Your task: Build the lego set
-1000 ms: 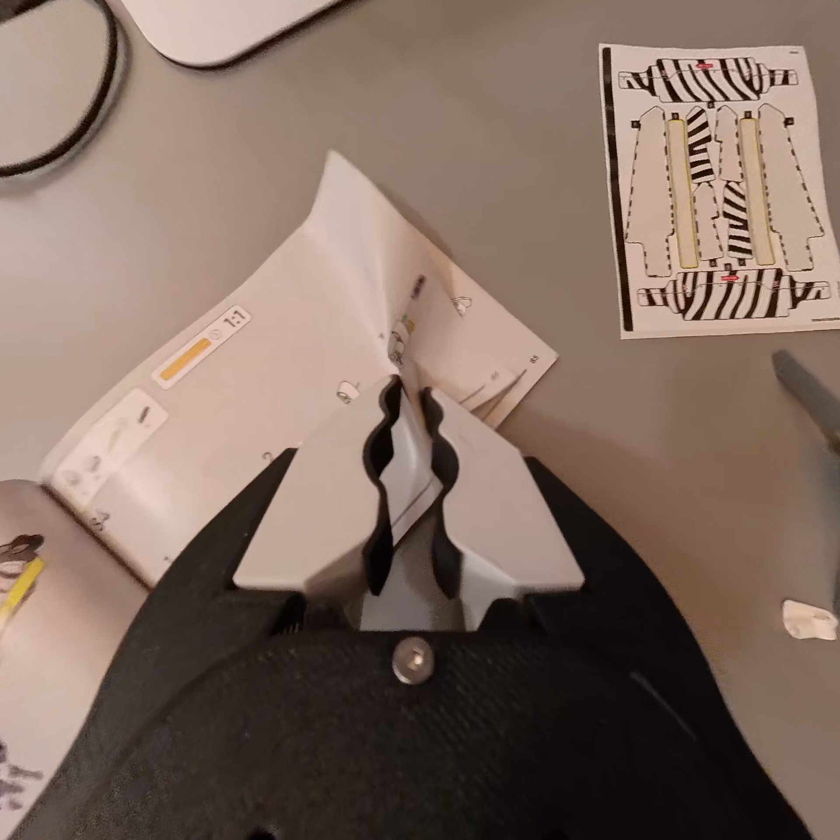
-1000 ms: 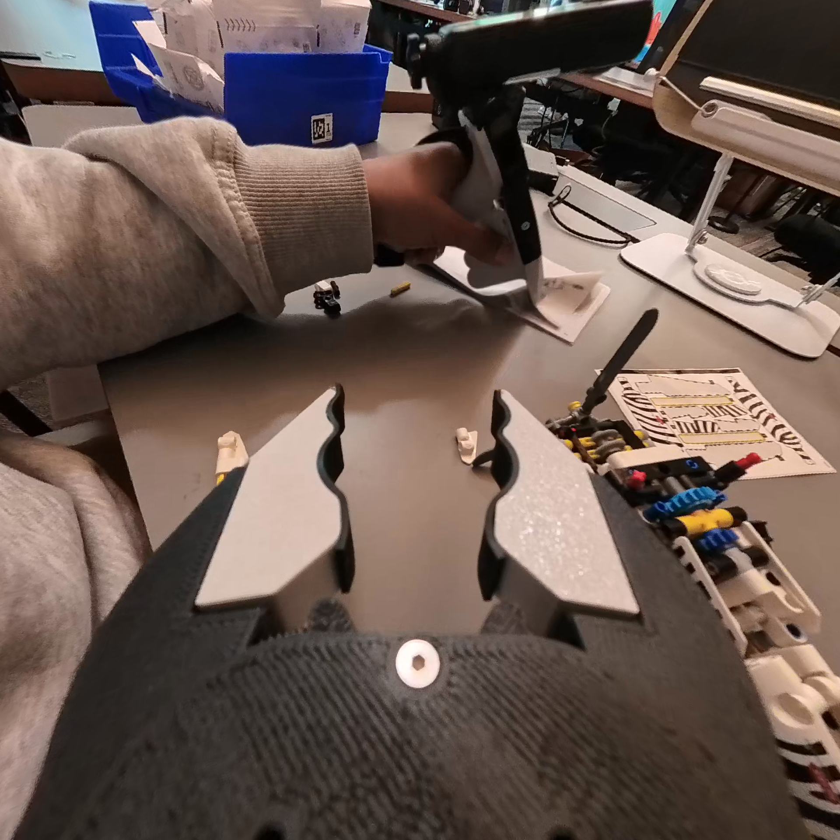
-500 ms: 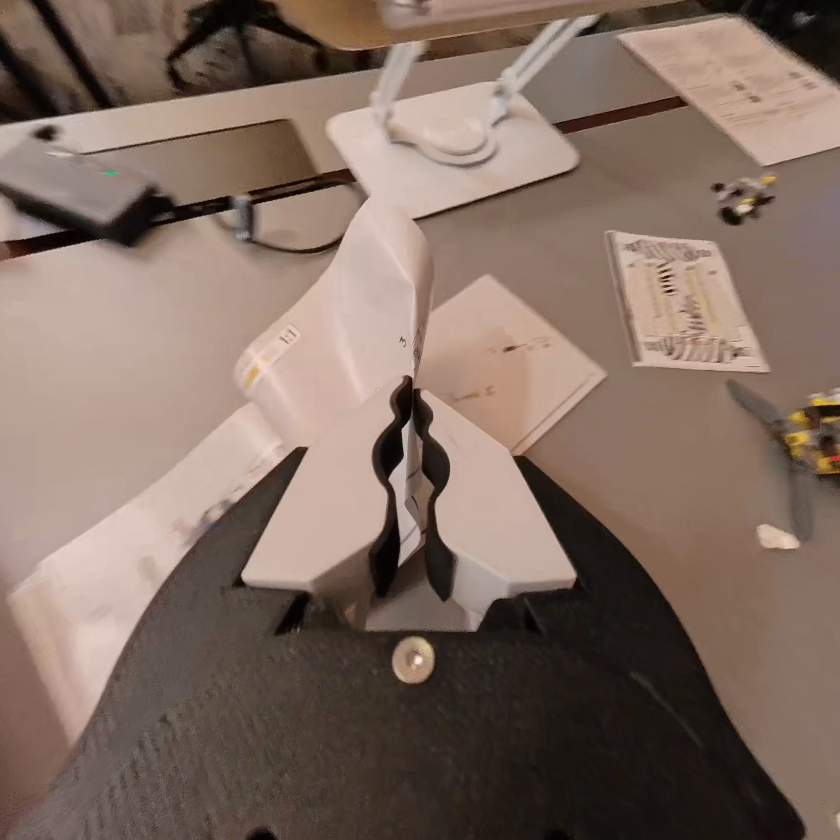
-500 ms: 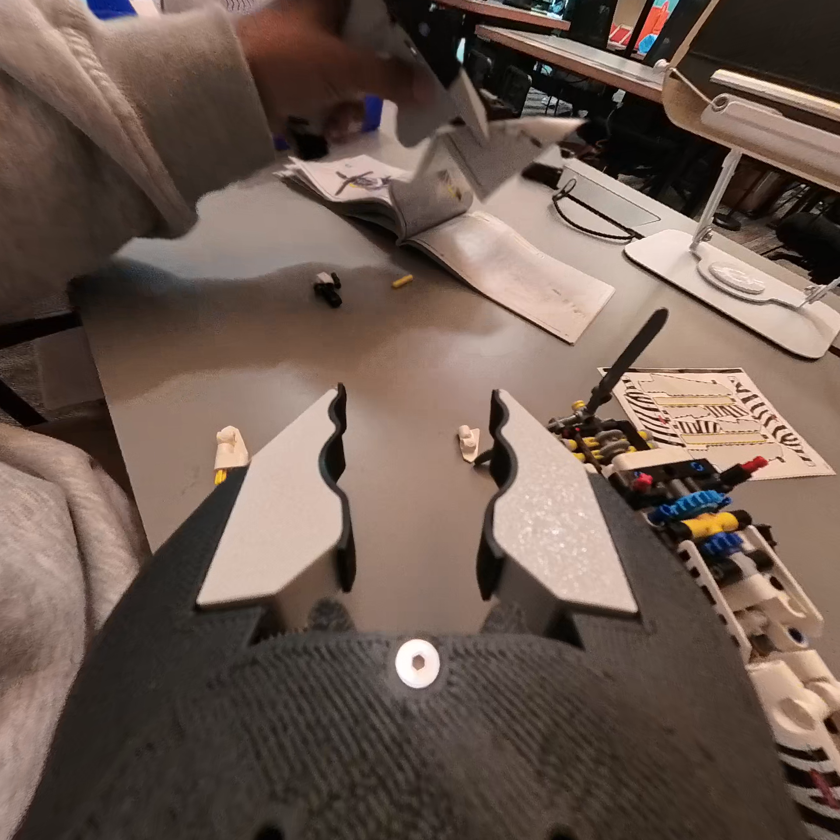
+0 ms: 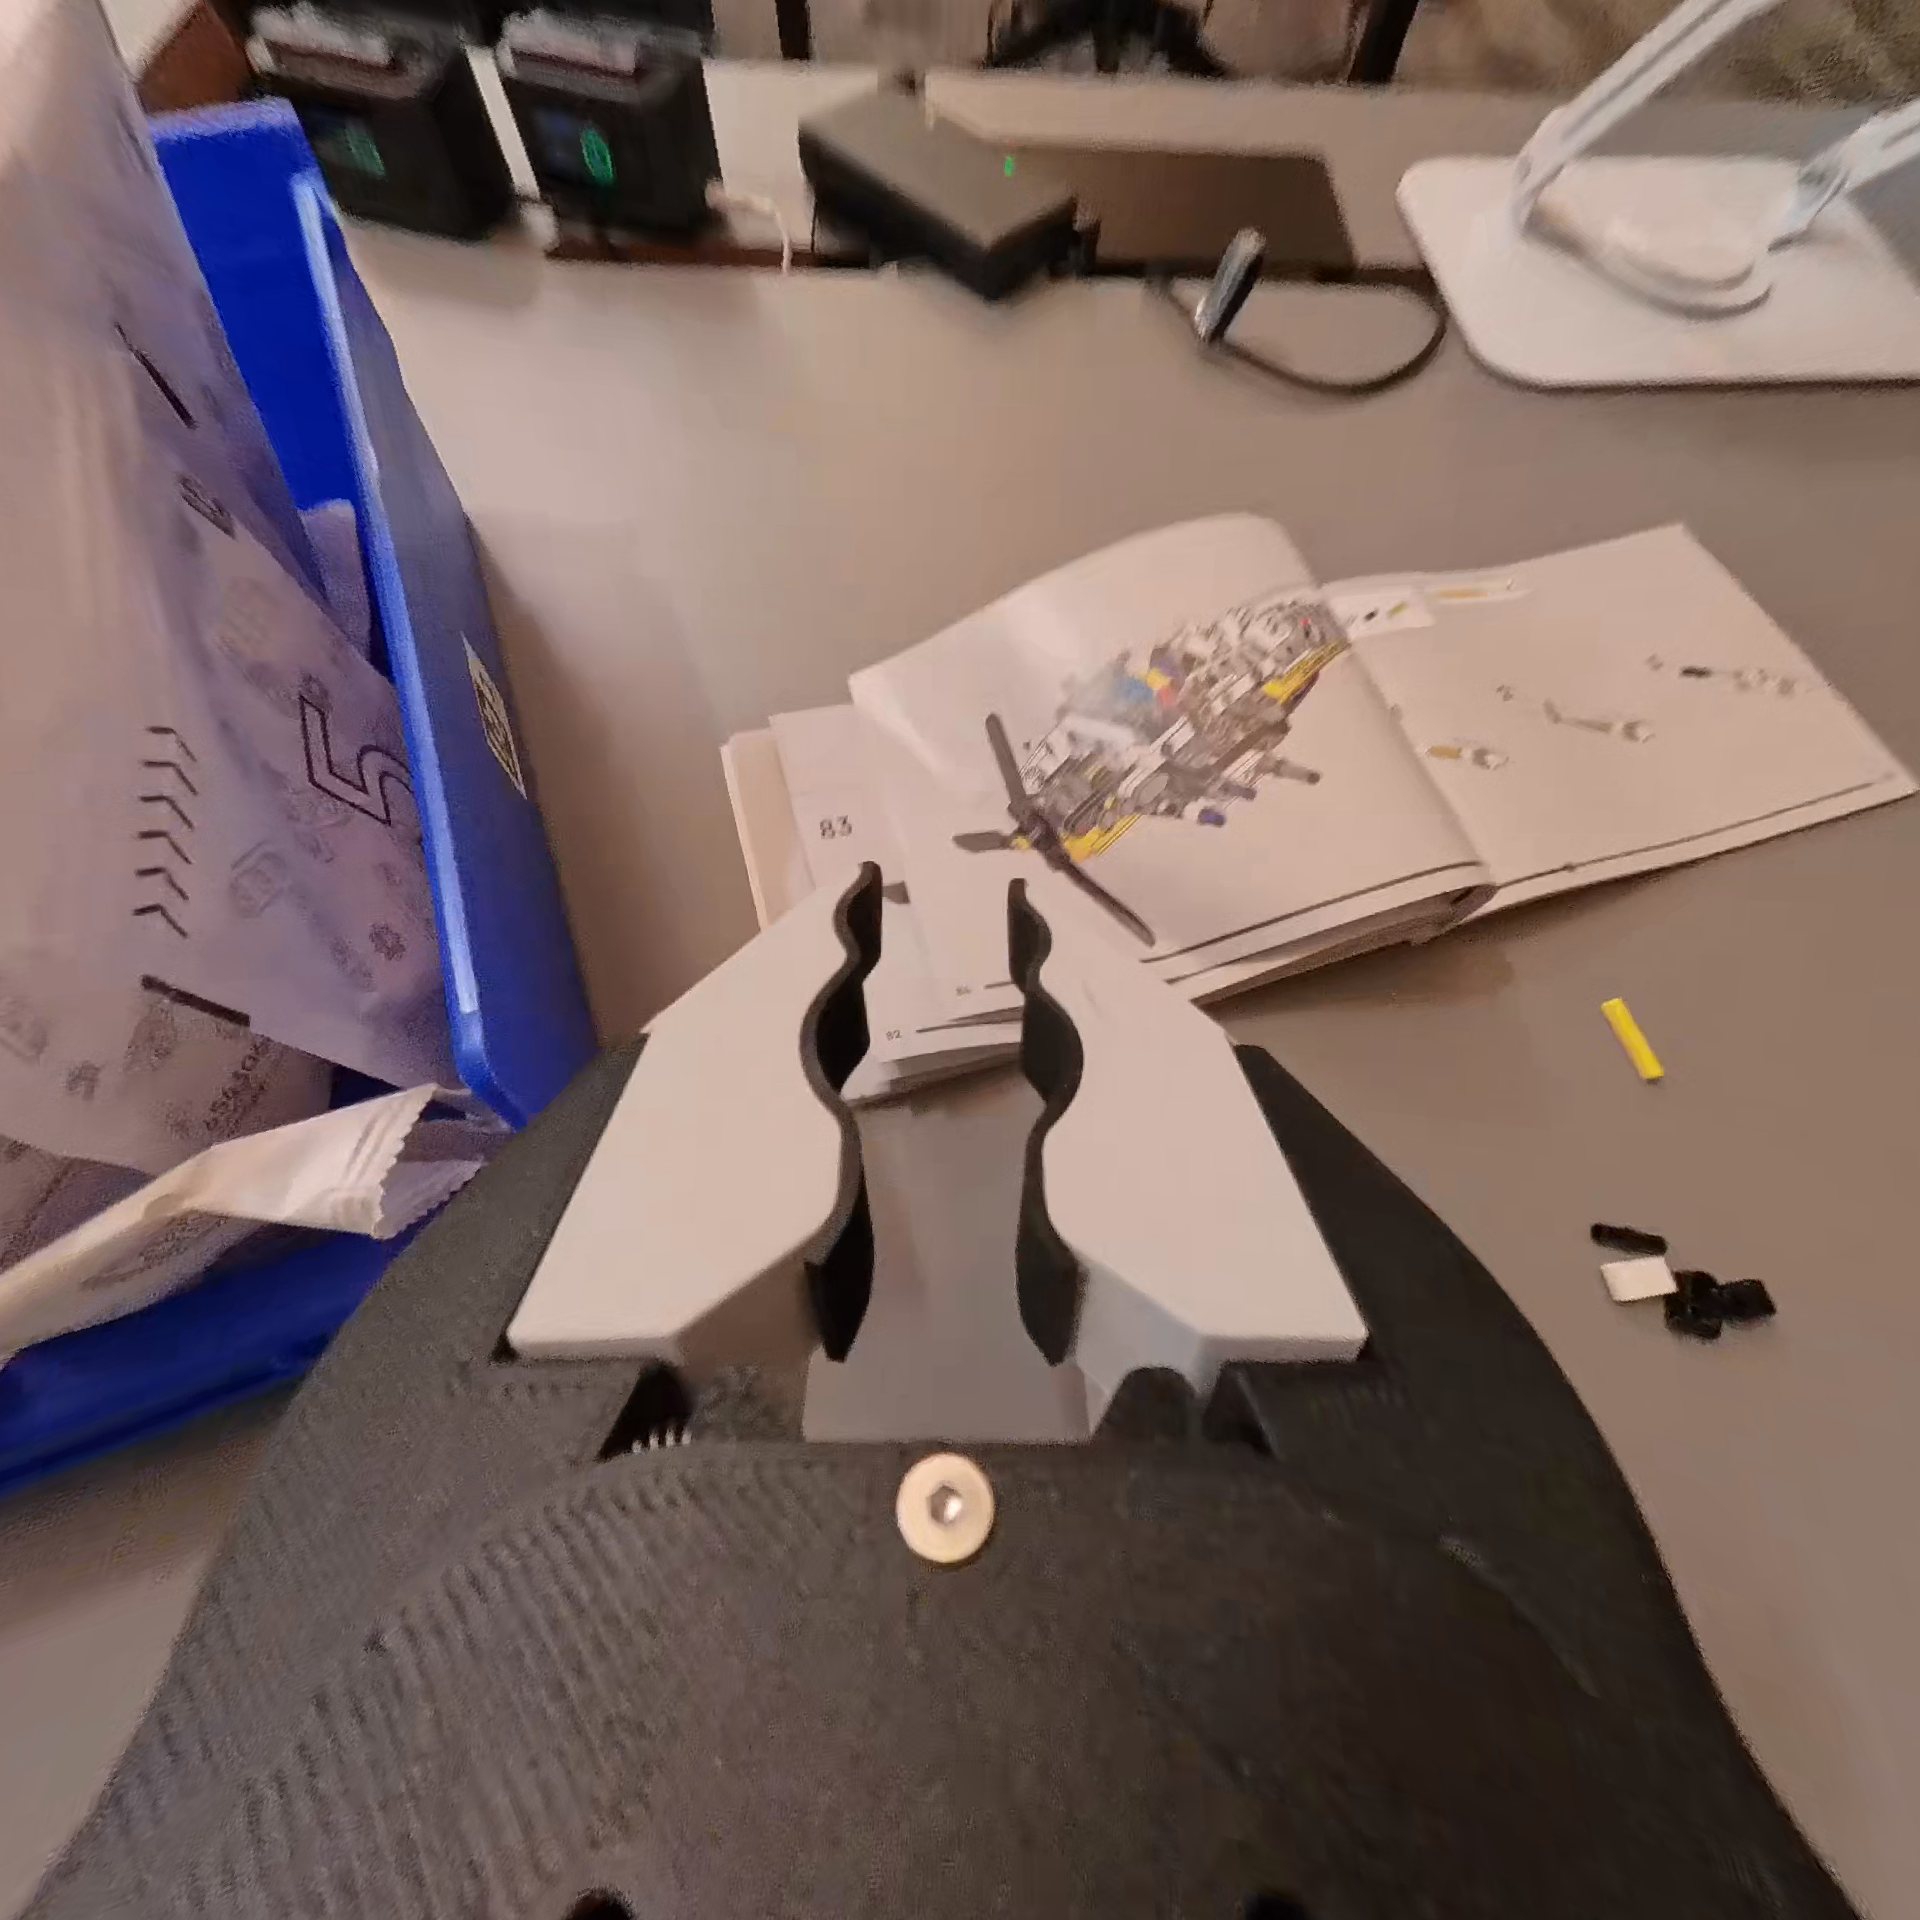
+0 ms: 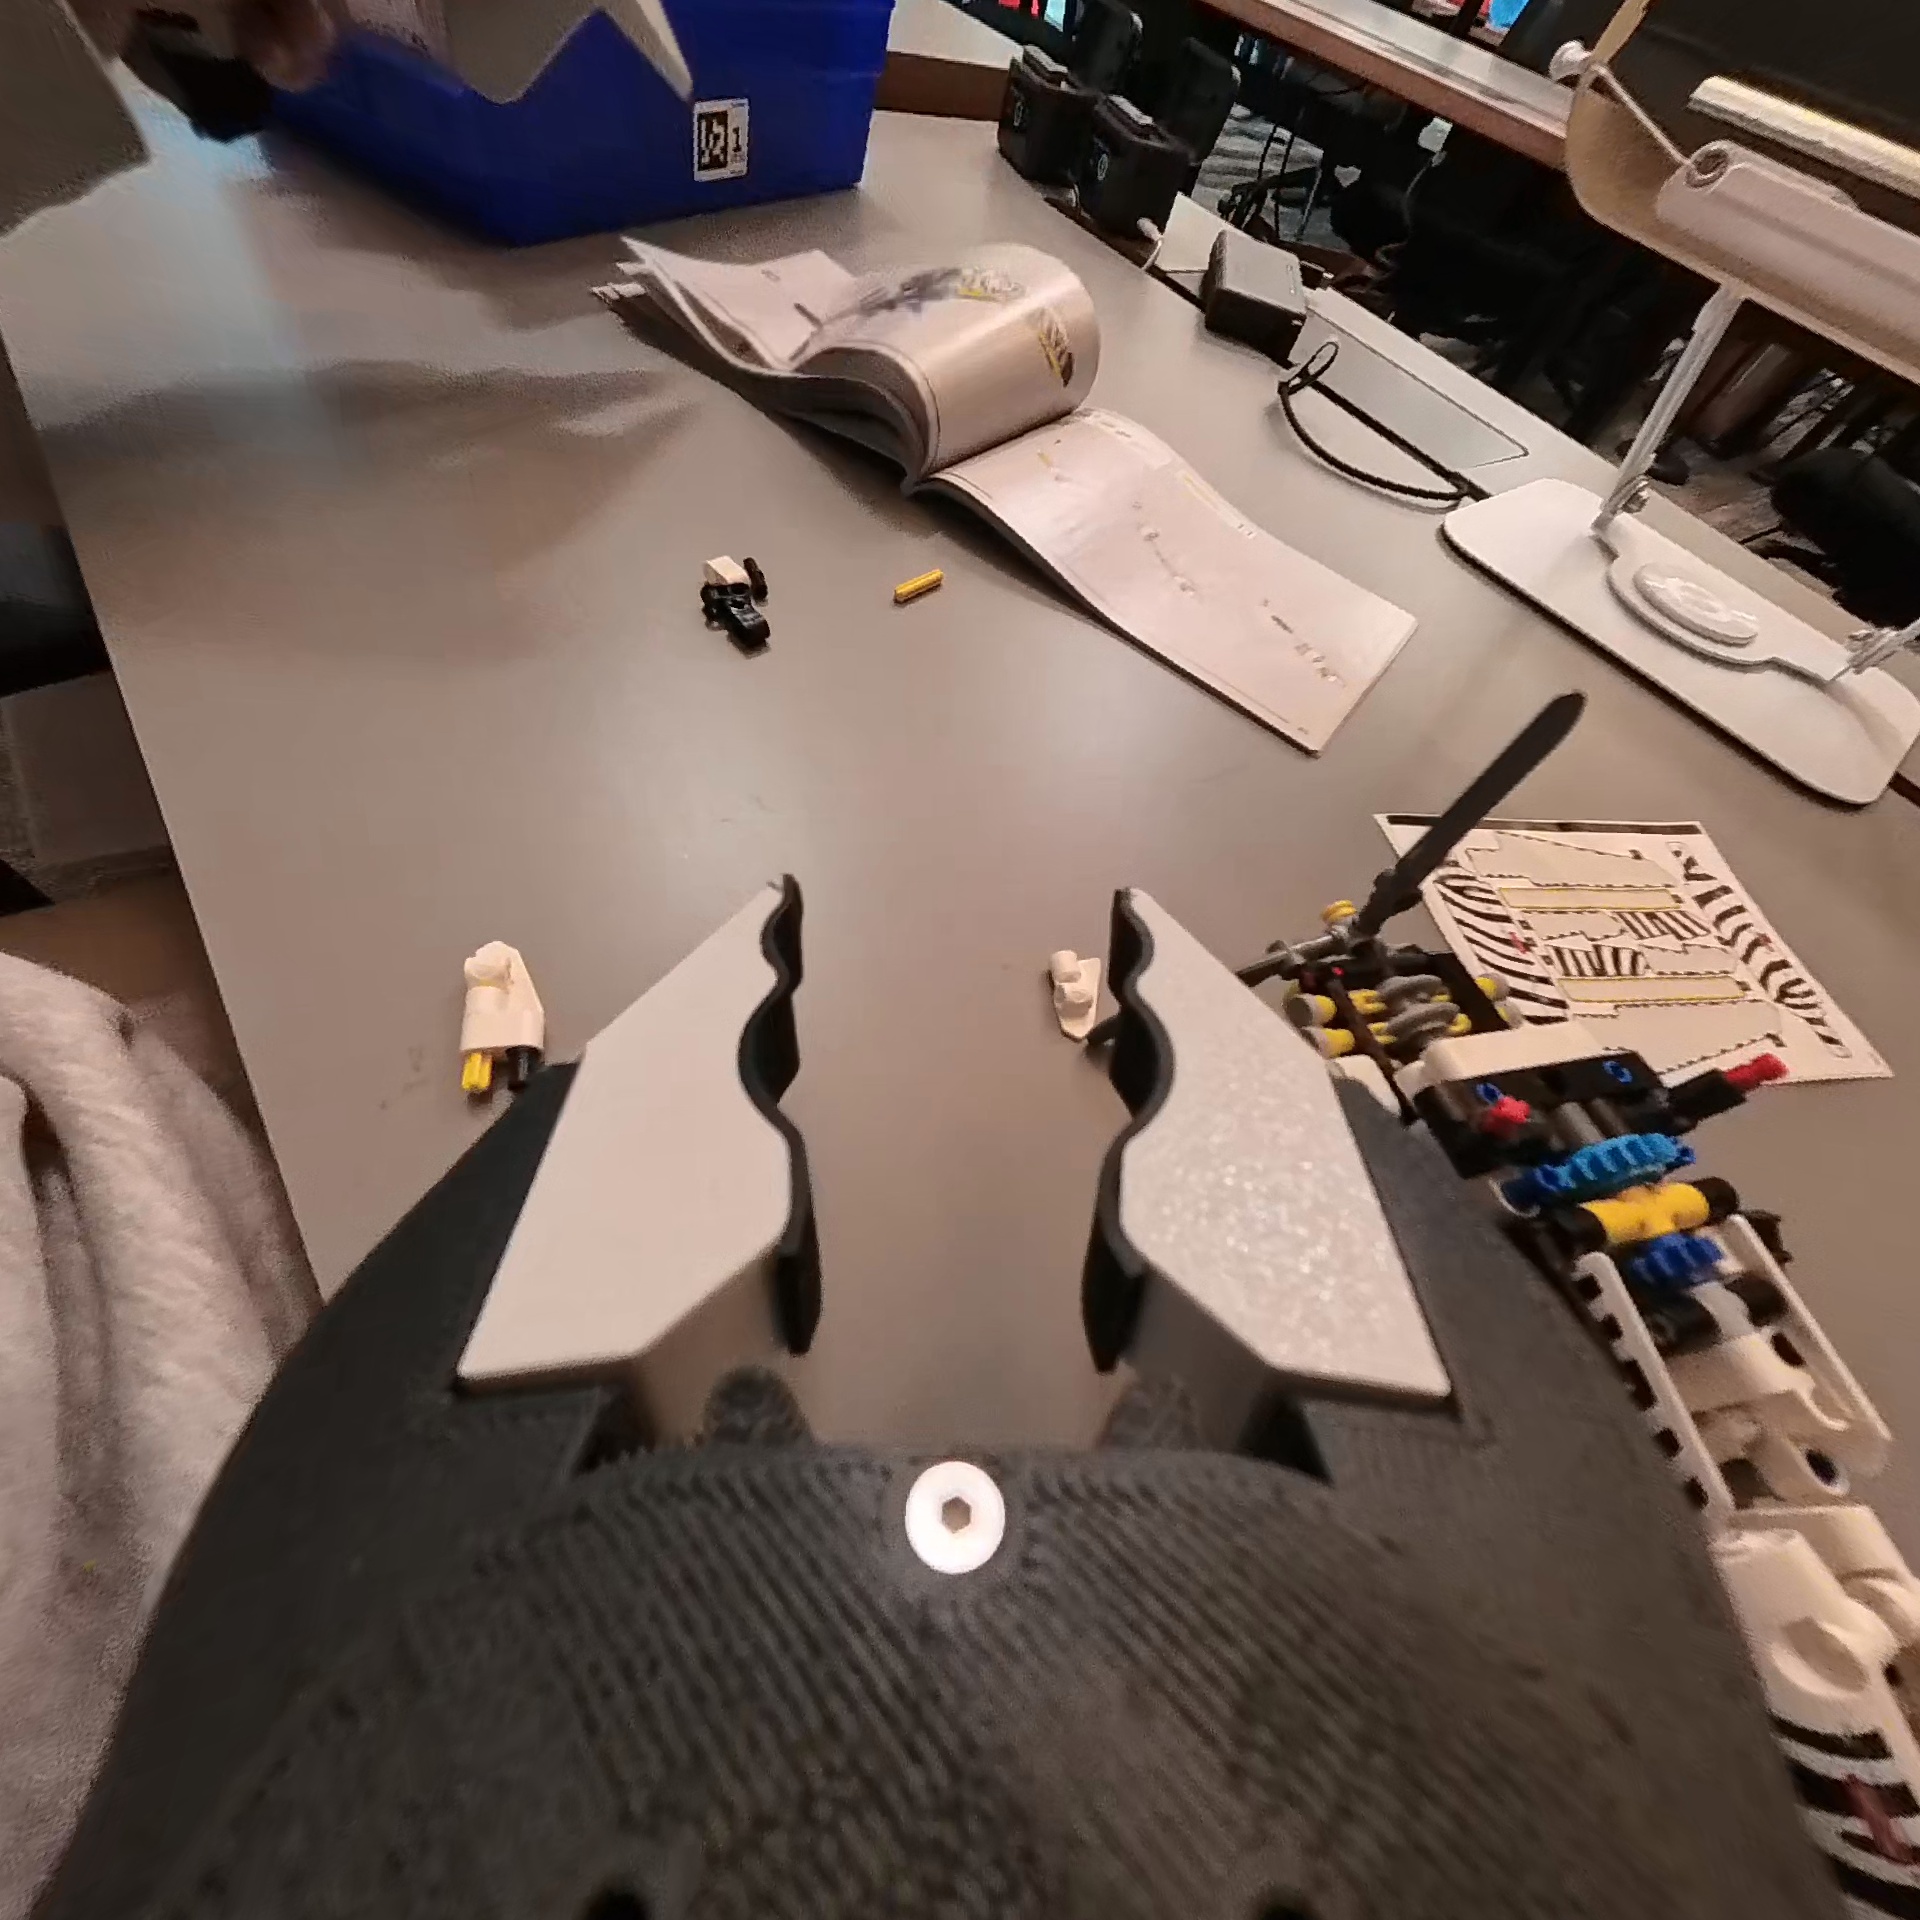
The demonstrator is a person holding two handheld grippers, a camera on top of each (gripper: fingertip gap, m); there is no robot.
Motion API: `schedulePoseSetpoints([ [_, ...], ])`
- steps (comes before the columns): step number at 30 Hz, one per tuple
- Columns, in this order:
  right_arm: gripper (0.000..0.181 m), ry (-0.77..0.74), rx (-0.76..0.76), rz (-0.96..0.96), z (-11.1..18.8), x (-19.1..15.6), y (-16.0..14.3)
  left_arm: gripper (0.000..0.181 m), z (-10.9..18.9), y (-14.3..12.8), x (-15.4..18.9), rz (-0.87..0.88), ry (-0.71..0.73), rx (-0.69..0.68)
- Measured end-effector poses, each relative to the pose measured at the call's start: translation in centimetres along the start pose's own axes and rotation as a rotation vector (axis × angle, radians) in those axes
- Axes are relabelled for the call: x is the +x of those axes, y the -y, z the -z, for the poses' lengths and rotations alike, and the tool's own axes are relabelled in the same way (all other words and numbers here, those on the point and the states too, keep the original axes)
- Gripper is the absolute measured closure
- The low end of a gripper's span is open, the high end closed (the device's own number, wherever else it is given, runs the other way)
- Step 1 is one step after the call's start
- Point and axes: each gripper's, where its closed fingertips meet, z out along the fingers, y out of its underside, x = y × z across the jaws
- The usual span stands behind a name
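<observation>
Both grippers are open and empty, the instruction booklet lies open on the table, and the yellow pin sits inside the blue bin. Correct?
Not quite: the yellow pin lies on the bare table beside the instruction booklet, not in the blue bin, as the right wrist view shows. The left gripper and right gripper are open and empty.

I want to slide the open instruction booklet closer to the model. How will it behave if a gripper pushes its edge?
The instruction booklet is probably floppy: its left pages bulge up in a curl, so they would likely buckle or flip rather than slide. The flat right-hand page looks thin and may crumple. A push near the thick spine seems safer.
</observation>
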Motion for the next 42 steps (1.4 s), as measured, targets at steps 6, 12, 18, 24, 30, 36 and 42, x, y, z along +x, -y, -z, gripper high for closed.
schedulePoseSetpoints([
  [6,0.126,-0.055,-0.009,0.055,-0.1,0.4,-0.1,0.152,-0.8,1.2,5.7,-0.091,-0.146,0.087],
  [12,0.143,-0.101,-0.013,0.156,-0.2,0.0,-0.1,0.148,-5.4,-2.0,10.3,-0.219,-0.259,-0.098],
  [18,0.149,-0.122,0.005,0.198,-0.1,0.1,0.1,0.145,-6.5,-4.9,8.4,-0.229,-0.187,-0.212],
  [24,0.152,-0.118,-0.05,0.214,-0.8,0.1,-0.6,0.151,-6.2,-5.5,7.2,-0.12,-0.248,-0.17],
  [30,0.156,-0.112,-0.071,0.219,-1.5,0.0,-0.7,0.156,-6.0,-5.3,7.4,-0.156,-0.252,-0.15],
  [36,0.155,-0.131,-0.023,0.181,-1.3,0.6,0.1,0.181,-1.3,1.4,7.1,-0.17,-0.177,0.275],
  [42,0.181,-0.301,0.283,0.188,0.1,2.8,4.4,0.181,2.5,3.0,11.7,-0.093,-0.282,0.487],
])
